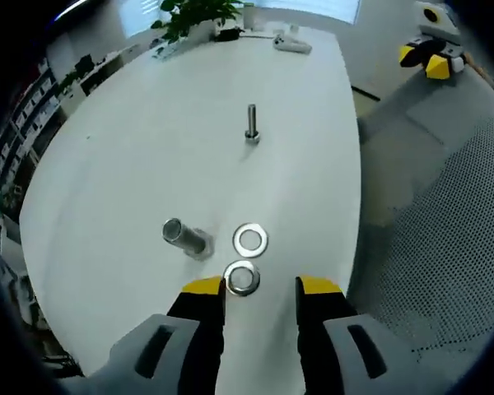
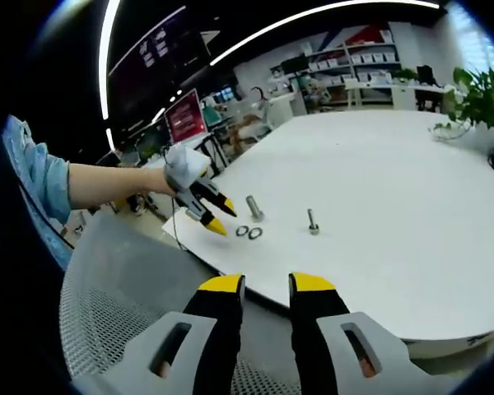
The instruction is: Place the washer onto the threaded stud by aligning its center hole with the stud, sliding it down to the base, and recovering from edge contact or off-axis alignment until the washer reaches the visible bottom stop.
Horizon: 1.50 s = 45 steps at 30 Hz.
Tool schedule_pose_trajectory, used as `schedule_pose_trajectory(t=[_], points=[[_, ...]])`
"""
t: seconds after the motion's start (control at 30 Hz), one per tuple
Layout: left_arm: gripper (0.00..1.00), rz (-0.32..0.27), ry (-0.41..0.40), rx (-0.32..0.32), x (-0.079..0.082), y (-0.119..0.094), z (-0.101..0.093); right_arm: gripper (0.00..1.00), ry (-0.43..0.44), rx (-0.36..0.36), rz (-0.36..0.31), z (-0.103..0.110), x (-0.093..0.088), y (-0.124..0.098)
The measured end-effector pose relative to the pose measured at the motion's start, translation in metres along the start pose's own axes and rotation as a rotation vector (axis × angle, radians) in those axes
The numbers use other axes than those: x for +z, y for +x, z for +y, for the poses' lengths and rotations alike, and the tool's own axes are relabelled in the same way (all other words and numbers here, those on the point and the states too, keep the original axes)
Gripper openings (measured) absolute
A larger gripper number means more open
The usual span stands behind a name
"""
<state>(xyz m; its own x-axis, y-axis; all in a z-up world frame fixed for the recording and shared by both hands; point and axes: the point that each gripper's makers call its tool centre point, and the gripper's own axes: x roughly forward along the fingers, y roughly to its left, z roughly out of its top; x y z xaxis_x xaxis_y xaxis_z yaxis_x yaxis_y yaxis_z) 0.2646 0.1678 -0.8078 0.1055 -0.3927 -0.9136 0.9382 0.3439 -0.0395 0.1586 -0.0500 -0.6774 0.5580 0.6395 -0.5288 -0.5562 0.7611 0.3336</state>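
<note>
While open: left gripper (image 1: 259, 285) hangs over the table (image 1: 148, 140), jaws apart, nothing between them.
Near washer (image 1: 242, 279): flat, just ahead of the jaws.
Second washer (image 1: 250, 239): just beyond, bolt (image 1: 187, 236) lying beside it.
Stud (image 1: 252, 124): upright, farther on, way clear.
Right gripper (image 2: 266, 284): open, empty, off the table edge, over a mesh chair (image 2: 107, 304).
Right gripper view: a person's arm (image 2: 107, 183) holding the left gripper.

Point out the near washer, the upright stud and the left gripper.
near washer (image 1: 242, 279): left gripper view, on its flat ring.
upright stud (image 1: 251, 123): left gripper view, on its threaded shaft.
left gripper (image 1: 260, 286): left gripper view, midway between its yellow fingertips.
</note>
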Motion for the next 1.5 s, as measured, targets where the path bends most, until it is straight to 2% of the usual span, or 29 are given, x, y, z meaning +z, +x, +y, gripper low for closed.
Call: schedule_pose_trajectory(t=[0.17, 0.27, 0.4, 0.53, 0.63, 0.93, 1.0, 1.2, 1.5], points=[[0.33, 0.095, 0.029, -0.028, -0.013, 0.017, 0.005, 0.24, 0.004, -0.004, -0.006, -0.001, 0.001, 0.0], [0.37, 0.113, 0.032, -0.022, -0.015, 0.022, 0.008, 0.24, 0.004, -0.004, -0.007, -0.002, 0.001, 0.0], [0.36, 0.12, 0.028, -0.043, -0.014, 0.025, 0.005, 0.24, 0.007, -0.007, -0.013, -0.002, 0.001, 0.0], [0.31, 0.131, 0.082, -0.019, -0.014, 0.026, 0.01, 0.24, 0.004, -0.005, -0.012, -0.003, 0.002, 0.0], [0.27, 0.152, 0.154, 0.006, -0.015, 0.027, 0.014, 0.24, 0.005, -0.005, -0.011, -0.003, 0.002, 0.0], [0.26, 0.218, 0.152, -0.001, -0.014, 0.029, 0.012, 0.24, 0.01, -0.008, -0.014, -0.003, 0.002, 0.0], [0.21, 0.199, 0.162, -0.001, -0.011, 0.03, 0.012, 0.24, 0.012, -0.009, -0.017, -0.004, 0.002, 0.0], [0.2, 0.208, 0.151, 0.007, -0.014, 0.029, 0.013, 0.24, 0.015, -0.012, -0.023, -0.004, 0.003, 0.0], [0.19, 0.161, 0.147, 0.072, -0.011, 0.026, 0.018, 0.24, 0.019, -0.016, -0.026, -0.005, 0.003, 0.0]])
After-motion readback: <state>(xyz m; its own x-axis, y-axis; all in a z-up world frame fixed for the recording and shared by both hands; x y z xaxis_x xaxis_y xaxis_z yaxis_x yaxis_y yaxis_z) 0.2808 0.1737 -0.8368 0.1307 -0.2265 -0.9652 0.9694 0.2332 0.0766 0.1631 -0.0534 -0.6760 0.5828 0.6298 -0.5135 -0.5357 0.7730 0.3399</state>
